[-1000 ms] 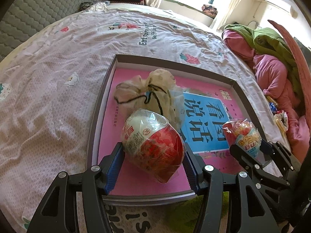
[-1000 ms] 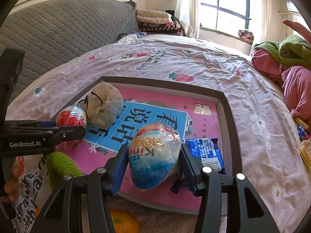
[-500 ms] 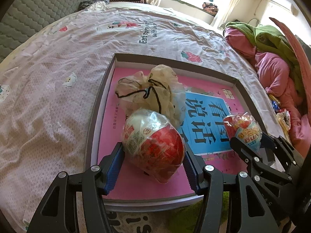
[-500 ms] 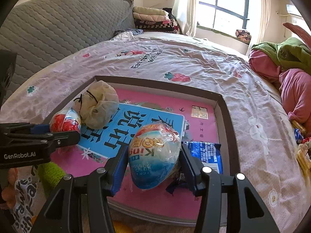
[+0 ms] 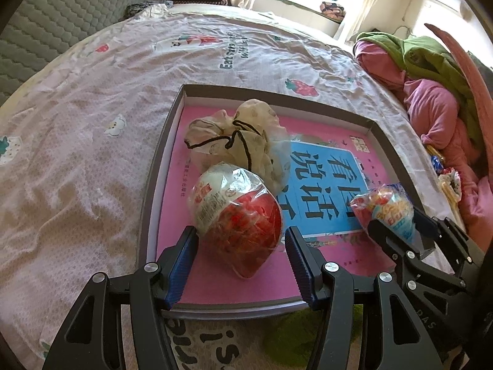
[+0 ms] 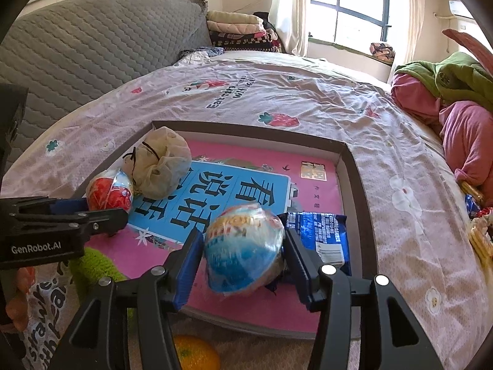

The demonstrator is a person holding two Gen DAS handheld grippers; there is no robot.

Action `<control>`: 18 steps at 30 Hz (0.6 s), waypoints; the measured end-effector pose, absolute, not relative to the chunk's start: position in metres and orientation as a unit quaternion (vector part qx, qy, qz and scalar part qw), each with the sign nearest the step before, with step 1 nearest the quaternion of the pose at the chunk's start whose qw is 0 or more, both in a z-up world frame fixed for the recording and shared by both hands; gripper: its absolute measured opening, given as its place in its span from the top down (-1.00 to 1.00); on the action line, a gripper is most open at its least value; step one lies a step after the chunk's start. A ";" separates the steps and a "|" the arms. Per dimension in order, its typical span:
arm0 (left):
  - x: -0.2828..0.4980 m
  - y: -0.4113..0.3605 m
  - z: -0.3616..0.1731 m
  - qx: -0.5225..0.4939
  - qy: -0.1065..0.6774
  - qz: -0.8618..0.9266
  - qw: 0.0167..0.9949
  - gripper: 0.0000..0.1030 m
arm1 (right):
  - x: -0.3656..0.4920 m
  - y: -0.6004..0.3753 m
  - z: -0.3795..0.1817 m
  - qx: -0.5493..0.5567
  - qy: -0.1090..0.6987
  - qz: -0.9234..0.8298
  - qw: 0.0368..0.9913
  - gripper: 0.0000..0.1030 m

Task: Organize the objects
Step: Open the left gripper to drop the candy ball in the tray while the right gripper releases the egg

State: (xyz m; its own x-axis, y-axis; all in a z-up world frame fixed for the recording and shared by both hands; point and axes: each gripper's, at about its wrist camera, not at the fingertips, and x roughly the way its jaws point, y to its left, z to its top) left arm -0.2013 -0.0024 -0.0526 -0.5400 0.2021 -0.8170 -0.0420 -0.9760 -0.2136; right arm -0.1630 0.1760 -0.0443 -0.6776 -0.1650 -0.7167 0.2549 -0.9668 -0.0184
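Note:
A shallow pink-bottomed box (image 5: 160, 166) with grey walls lies on the bed; it also shows in the right wrist view (image 6: 354, 166). My left gripper (image 5: 240, 246) is shut on a red-and-white wrapped egg (image 5: 237, 219), held over the box's near left part. My right gripper (image 6: 243, 246) is shut on a blue-and-white wrapped egg (image 6: 243, 246), held over the box's near right part. A beige drawstring pouch (image 5: 243, 141) lies in the box behind the red egg. A blue snack packet (image 6: 323, 234) lies in the box just right of the blue egg.
A pink bedsheet (image 5: 77, 154) covers the bed around the box. Pink and green clothes (image 5: 431, 92) are piled at the right. A grey quilted headboard (image 6: 77, 55) stands at the left. An orange (image 6: 194, 354) and a green toy (image 6: 92, 271) lie near the box's front edge.
Both grippers have moved forward over the box with their eggs still held. The box and pouch look nearer and larger in both views.

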 end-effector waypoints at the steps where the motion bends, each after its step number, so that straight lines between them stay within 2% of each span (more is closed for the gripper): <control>1: -0.201 -0.003 -0.052 -0.474 -0.084 0.874 0.069 -0.17 | -0.162 0.176 -0.044 0.385 0.057 -0.914 0.116 -0.10; 18: -0.185 -0.006 -0.047 -0.471 -0.090 0.875 0.071 -0.17 | -0.148 0.180 -0.038 0.387 0.054 -0.914 0.112 -0.13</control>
State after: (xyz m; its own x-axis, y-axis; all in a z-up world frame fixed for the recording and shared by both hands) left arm -0.1854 -0.0061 -0.0467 -0.5459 0.2084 -0.8115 -0.0384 -0.9738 -0.2243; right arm -0.1483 0.1799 -0.0384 -0.6749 -0.1623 -0.7199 0.2452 -0.9694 -0.0114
